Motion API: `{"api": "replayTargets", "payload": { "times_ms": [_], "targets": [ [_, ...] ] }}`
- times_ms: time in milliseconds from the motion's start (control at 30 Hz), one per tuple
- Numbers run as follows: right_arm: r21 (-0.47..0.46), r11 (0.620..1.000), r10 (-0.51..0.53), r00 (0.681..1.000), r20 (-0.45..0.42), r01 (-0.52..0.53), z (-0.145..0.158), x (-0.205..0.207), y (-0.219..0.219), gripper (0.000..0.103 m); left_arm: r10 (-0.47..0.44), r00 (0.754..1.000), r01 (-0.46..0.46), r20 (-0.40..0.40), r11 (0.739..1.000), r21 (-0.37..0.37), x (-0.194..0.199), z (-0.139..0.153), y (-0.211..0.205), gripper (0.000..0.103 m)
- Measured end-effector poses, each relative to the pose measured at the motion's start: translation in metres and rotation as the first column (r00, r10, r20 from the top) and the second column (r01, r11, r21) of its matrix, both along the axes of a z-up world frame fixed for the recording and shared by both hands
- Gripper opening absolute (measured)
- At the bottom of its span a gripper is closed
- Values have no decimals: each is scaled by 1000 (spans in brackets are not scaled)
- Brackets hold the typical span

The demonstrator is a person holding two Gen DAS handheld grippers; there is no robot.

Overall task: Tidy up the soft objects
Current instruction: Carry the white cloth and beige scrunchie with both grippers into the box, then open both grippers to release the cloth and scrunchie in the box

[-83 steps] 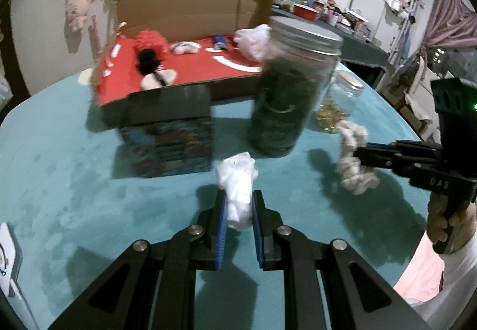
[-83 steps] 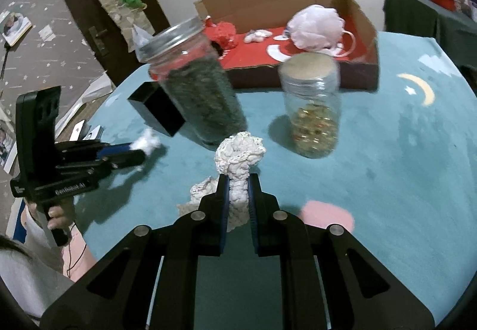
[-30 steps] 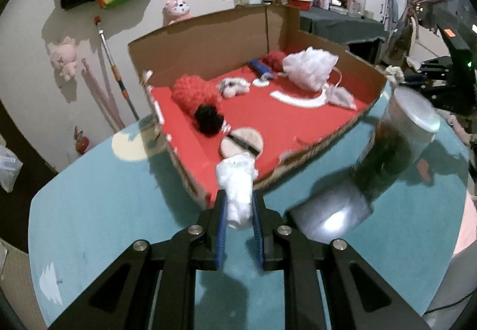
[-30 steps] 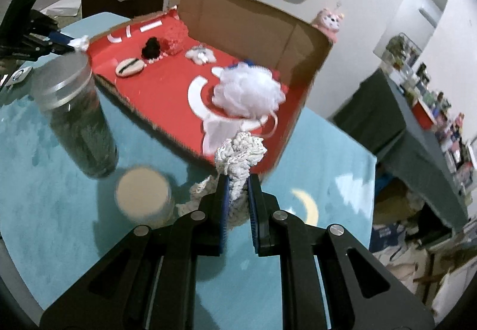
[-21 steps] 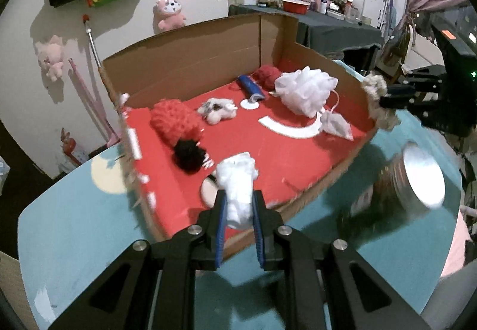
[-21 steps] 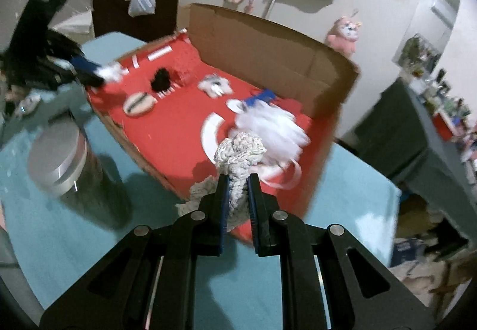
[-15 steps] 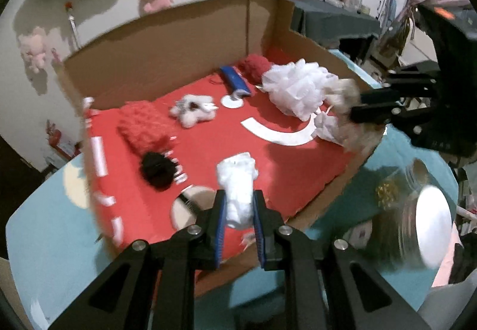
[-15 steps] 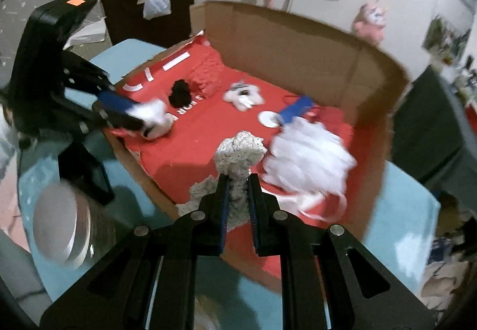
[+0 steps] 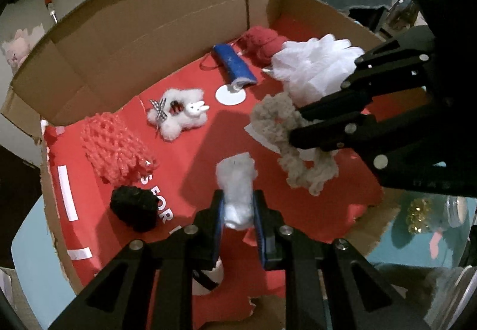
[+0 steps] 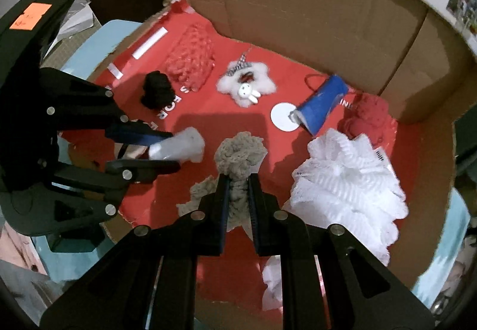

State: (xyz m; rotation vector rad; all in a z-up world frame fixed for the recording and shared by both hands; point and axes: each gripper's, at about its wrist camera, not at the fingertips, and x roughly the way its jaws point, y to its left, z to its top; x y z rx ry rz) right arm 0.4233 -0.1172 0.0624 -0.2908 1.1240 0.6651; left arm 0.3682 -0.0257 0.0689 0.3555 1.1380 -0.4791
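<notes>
Two grippers are working over the cardboard box [image 9: 179, 17] at once, and we are logging each view in turn. Left wrist view: we are holding the left gripper [image 9: 238, 210] nearly closed, its blue-padded jaws pinching a white cotton wad [image 9: 237, 198] above the red lining near the front of the box; the right gripper [image 9: 301, 127] is reaching in from the right with a beige knitted scrunchie [image 9: 286, 133] dangling from its tips, apart from the floor as far as we can judge. Already lying inside are a red crochet piece [image 9: 114, 148], a black pom [image 9: 134, 206], a white fluffy bunny toy [image 9: 182, 115], a blue pouch [image 9: 235, 64], a dark red yarn ball [image 9: 262, 42] and a white mesh bath pouf [image 9: 316, 64]. Right wrist view: we are keeping the right gripper [image 10: 238, 193] clamped narrowly on the scrunchie [image 10: 240, 154], which is hanging over the middle of the box just beside the pouf [image 10: 345, 178]; the left gripper [image 10: 167, 148] is entering from the left with the wad [image 10: 182, 148] between its fingers. We are judging the task well advanced: most soft items are boxed, and both held pieces are over the box but not yet released. A jar of gold beads [image 9: 420, 215] is showing outside the box at lower right.
</notes>
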Motion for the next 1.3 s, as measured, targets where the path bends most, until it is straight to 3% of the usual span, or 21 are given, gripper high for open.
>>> {"api": "replayTargets", "payload": {
  "times_ms": [667,1033,1100,1167,1200,1233,1300],
  "targets": [
    [24,998,-54,997,-53,56,-13,11,-13,14,30,999,-31,-29,999,-26,14,-22,4,32],
    [44,996,-77,995,-71,80,-12,11,-17,18,46,999,-46,-1,997,-66,4,-8,14,50],
    [53,995,-83,994,-74,87,-11,9,-17,25,52,999,-50,15,995,-82,-1,-1,18,55],
    [61,994,-85,994,-67,89,-8,6,-16,41,58,998,-55,27,994,-97,-5,5,22,58],
    [66,994,-86,995,-59,90,-7,5,-15,60,63,997,-59,32,993,-106,-7,8,24,59],
    [74,993,-89,995,-46,92,-4,2,-15,66,68,997,-63,36,991,-114,-10,12,26,60],
    [85,992,-93,995,-32,95,4,-3,-14,66,79,996,-72,45,988,-133,-15,19,30,63]
  ]
}}
